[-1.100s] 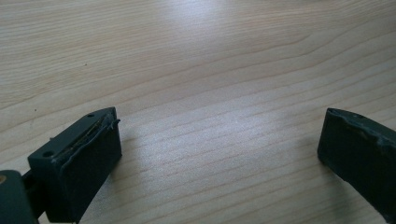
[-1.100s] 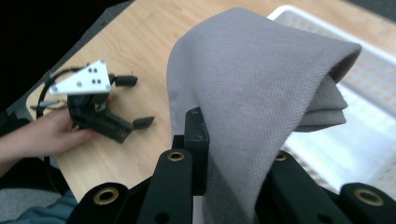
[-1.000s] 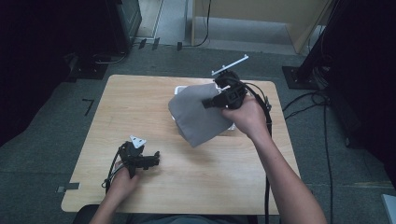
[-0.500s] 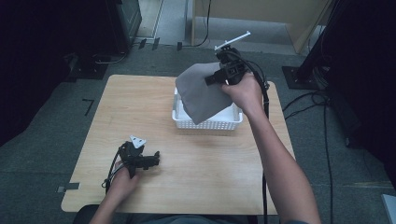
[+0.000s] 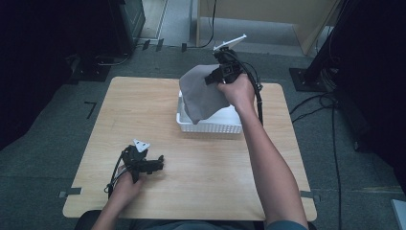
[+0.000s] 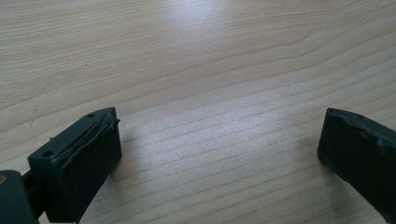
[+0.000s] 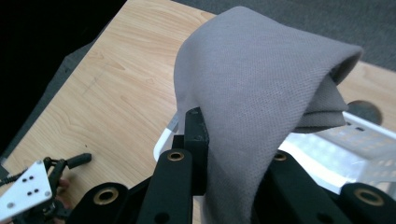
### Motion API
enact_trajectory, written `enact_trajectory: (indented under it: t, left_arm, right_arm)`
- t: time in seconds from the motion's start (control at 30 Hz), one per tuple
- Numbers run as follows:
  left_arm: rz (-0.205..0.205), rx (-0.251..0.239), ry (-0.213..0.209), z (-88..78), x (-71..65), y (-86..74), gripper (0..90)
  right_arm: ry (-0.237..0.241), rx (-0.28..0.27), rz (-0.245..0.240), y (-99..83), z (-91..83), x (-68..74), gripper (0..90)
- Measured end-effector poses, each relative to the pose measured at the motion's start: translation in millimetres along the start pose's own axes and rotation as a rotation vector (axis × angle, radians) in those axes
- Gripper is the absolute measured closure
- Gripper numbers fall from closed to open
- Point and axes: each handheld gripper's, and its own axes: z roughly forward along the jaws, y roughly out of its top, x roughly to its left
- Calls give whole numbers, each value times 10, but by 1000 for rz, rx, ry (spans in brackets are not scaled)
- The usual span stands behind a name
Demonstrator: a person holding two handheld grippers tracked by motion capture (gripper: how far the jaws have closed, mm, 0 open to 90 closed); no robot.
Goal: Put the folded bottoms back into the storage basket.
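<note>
Table first: pale wood, most of it bare, with a white basket standing toward its far edge, right of centre. The basket's long axis runs across the table, left to right as I stand behind the person.

Above the basket hangs the cloth, grey and folded over on itself, draped from the right gripper. In the right gripper view the jaws are clamped on the cloth, which rises from between them and flops over in a hood toward the basket. So the cloth is in the air, not yet in the basket; its lower corner dangles over the left part of the basket and seems to reach down to about the rim, though I cannot tell whether it touches.

What the coming move turns on, as I judge it: the basket lies straight below and slightly toward the person from the right gripper, so lowering and letting go should drop the cloth in. The loose hem hangs over the left end, so some of it may spill over the wall there.

Smallest and farthest off, the left gripper rests on the near left of the table, well apart from the basket. Its jaws stand wide with nothing between them, bare wood under them. The right hand is plainly the nearer one.
</note>
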Motion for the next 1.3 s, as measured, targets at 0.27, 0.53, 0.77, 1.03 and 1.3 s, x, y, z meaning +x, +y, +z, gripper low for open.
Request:
enact_trajectory:
  t: [0.27,0.53,0.77,1.03,1.3]
  left_arm:
    - [-1,1,-1,0,-1,0,0]
    - [-2,-2,0,1,-2,-1,0]
    - [-2,-2,0,1,-2,-1,0]
    - [-5,-4,0,2,-4,-2,0]
    - [-2,-1,0,1,-2,-1,0]
  right_arm:
    - [10,18,55,-50,277,-95,804]
    - [-1,37,131,-270,626,-395,803]
    - [-12,58,186,-425,775,-628,801]
    - [-29,75,207,-536,836,-819,796]
    - [-20,87,246,-697,948,-988,796]
